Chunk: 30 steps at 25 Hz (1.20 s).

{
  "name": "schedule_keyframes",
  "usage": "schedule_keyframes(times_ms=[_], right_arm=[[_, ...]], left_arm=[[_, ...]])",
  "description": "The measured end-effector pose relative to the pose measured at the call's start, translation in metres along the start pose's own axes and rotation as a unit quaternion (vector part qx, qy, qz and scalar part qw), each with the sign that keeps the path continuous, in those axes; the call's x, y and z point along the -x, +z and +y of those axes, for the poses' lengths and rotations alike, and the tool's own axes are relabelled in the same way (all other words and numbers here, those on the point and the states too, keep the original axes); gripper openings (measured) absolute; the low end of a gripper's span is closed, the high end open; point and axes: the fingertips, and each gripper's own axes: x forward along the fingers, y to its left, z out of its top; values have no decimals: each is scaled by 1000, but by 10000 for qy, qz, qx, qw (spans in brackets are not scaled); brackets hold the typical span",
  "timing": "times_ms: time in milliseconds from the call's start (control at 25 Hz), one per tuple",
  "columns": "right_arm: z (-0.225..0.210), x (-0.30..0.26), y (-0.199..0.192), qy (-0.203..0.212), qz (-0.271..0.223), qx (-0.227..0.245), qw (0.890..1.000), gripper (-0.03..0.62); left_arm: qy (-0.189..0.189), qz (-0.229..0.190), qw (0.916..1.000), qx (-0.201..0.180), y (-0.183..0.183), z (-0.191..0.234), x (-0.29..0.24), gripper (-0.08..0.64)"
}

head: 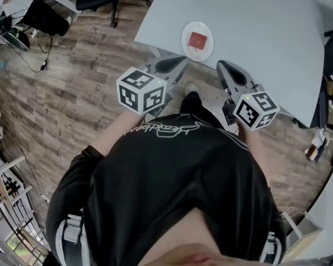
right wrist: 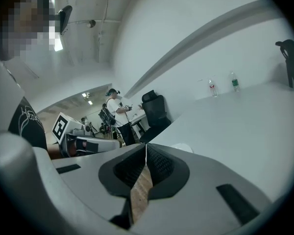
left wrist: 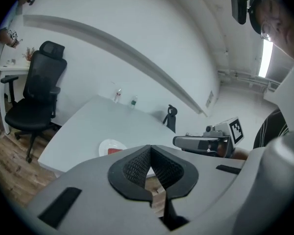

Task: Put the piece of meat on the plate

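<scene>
Piece of meat (head: 198,39), red & squarish, lay flat on the plate (head: 188,29), approx. at its centre. Plate was small, white & round, sitting on the pale grey bench (head: 255,26) near the bench edge closest to the person (head: 172,170). Both hand-held grippers were off the plate, on the person's side of it, at about that bench edge. In the head view the left hand-held gripper (head: 182,60) was near the plate's lower left and the right hand-held gripper (head: 220,65) near its lower right. Both tips pointed toward the plate, neither touching it nor the meat. Left one's jaws were closed together, pads meeting at the tips, nothing btwn them; its own view showed the plate w/ meat just beyond the tips. Right one's jaws were likewise together at the tips & empty, only wood floor (head: 72,93) showing thru the slit lower down. Well apart from the plate, toward the bench's far edge, stood two small bottles (left wrist: 118,96). A black office chair (left wrist: 39,92) stood on the floor off the bench's left end, also well apart from the plate.
</scene>
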Motion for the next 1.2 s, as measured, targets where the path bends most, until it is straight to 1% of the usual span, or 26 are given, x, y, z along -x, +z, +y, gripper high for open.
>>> schedule_keyframes(times_ms=[200,320,480,640,760,960,1040,1200], right_arm=[[38,23,-8,115,-113,70,9998,10],[54,34,-10,170,-143,201,9996,9],[69,52,-15,294,-153,191,9993,9],[74,75,-24,378,-135,167,9991,9],[78,101,-35,408,-110,105,9991,9],[85,149,-53,540,-103,14,9985,9],[89,168,-57,573,-117,54,9983,9],[100,202,-65,692,-199,15,9974,9]], left_arm=[[-111,-145,9997,-150,-2,-27,26,8],[-164,-190,9995,-214,-4,-42,37,8],[-173,-214,9994,-212,-10,-63,48,8],[-138,-201,9996,-158,-22,-86,51,8],[-136,-163,9997,-84,-35,-112,51,8],[-143,-188,9997,-107,-55,-163,54,8],[-141,-215,9996,-83,-63,-181,57,8],[-129,-251,9993,-225,-75,-217,66,8]])
